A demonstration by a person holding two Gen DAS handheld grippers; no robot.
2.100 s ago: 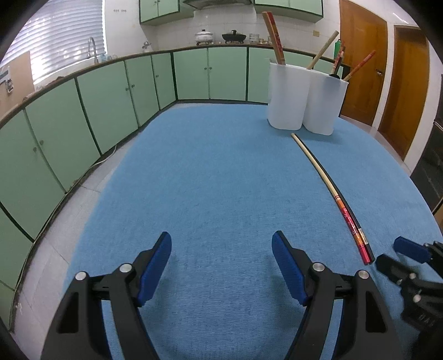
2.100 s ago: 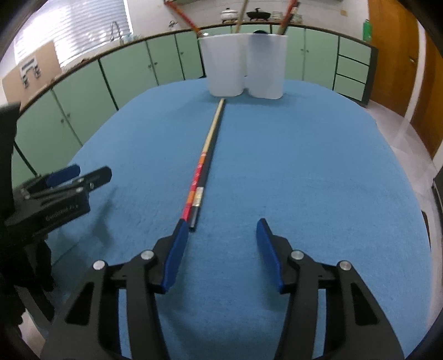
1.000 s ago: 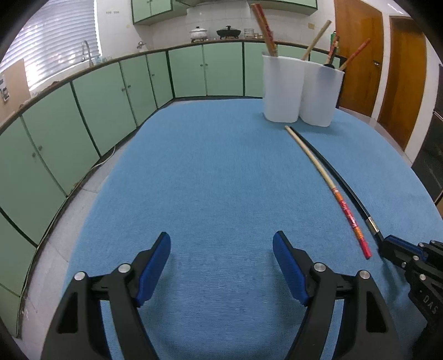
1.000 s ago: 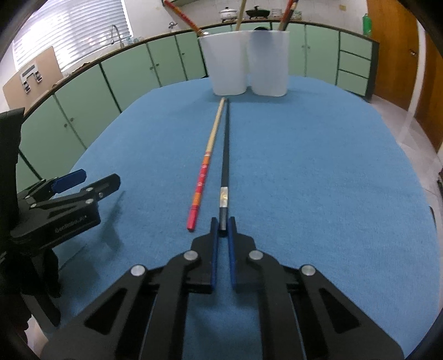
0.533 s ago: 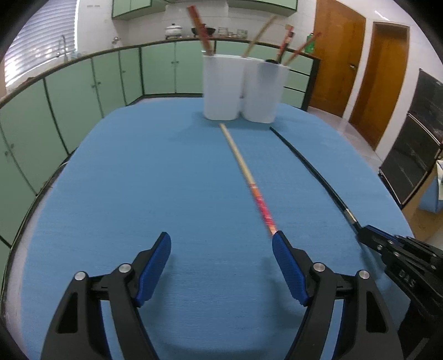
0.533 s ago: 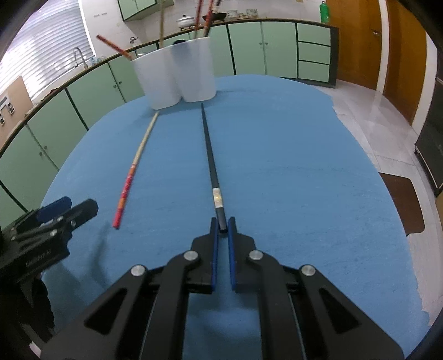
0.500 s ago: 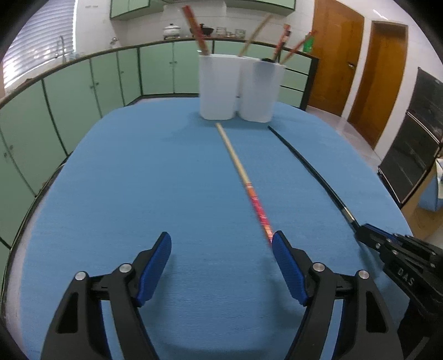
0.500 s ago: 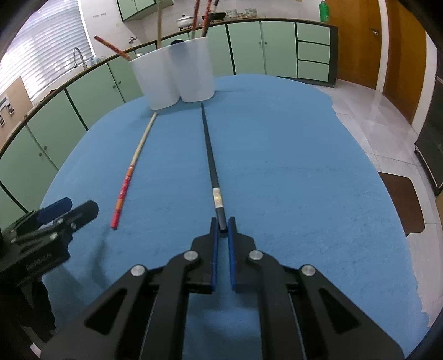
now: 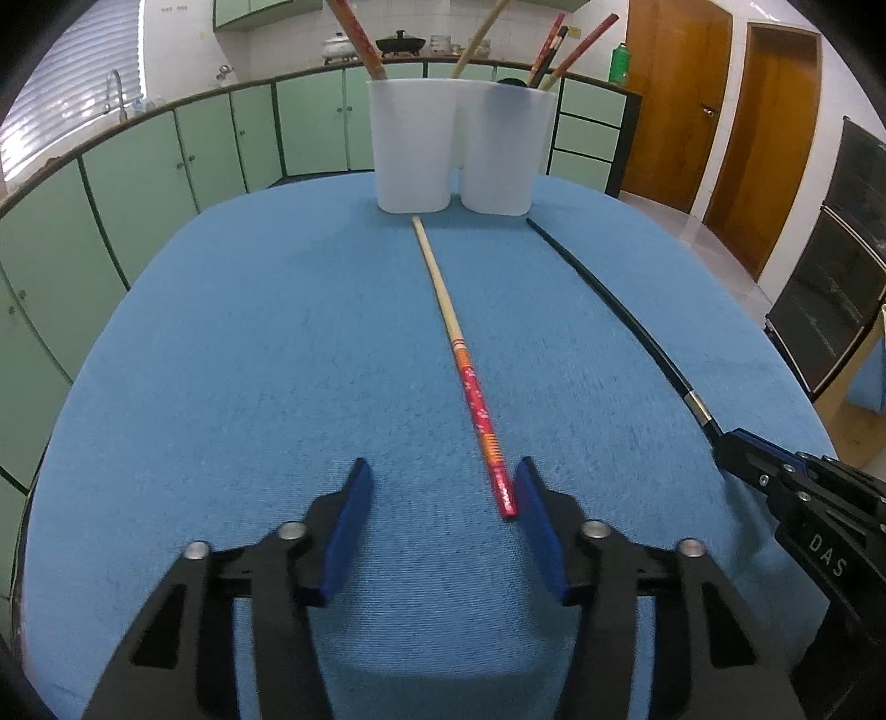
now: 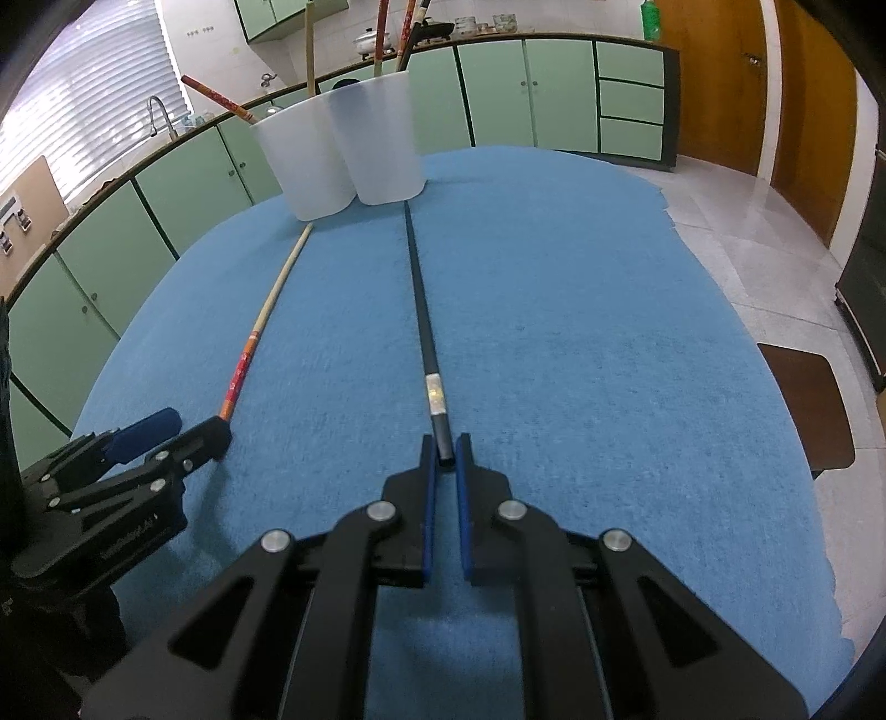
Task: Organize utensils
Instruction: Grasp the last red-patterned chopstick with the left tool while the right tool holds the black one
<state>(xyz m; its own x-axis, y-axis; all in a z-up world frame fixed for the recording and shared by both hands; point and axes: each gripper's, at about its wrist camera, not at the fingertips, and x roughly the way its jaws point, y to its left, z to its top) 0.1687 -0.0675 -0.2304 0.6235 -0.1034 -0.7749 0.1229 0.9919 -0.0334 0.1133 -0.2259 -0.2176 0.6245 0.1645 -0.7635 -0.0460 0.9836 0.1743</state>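
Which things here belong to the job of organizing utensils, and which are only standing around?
Part of the job:
- black chopstick, clamped at its near end by the right gripper
- red and tan chopstick, its red end between the fingers of the open left gripper
- white holders

Only around:
- pots on the counter
- green bottle
- faucet

matt blue cloth (image 9: pixel 232 343); translucent white plastic holders (image 9: pixel 412 144); wooden chopstick (image 9: pixel 443 299), glossy red end; black chopstick (image 10: pixel 423 327), metal band.

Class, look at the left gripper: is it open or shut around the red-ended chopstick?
Open. The left gripper has its pads wide apart, the red-ended chopstick lying beside the right pad.
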